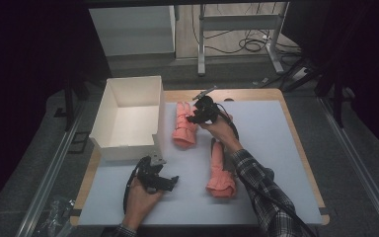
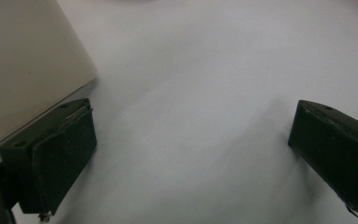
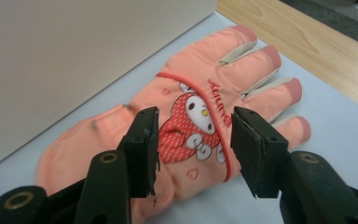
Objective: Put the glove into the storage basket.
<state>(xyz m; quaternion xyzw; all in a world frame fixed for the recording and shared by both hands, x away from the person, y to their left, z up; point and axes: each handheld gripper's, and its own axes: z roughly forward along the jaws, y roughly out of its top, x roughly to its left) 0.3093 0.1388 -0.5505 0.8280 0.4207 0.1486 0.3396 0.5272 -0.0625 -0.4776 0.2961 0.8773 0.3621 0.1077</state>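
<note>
second glove (image 1: 220,173) partly hidden (perhaps by sleeve (image 1: 256,173))

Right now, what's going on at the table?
A person works with two tongs over a pale mat. The right tongs hang just above the pink glove beside the white box, jaws apart astride its cartoon patch, not yet pressing it. A second pink glove lies nearer the person. The left tongs sit open and empty over bare mat by the box's corner. The box holds nothing.

My high view looks forward and down over the whole table (image 1: 276,148). My right gripper view sits close above the glove (image 3: 200,107) beside the box (image 3: 74,56); my left gripper view hangs near the mat by that box's wall, and the high view takes in both.
</note>
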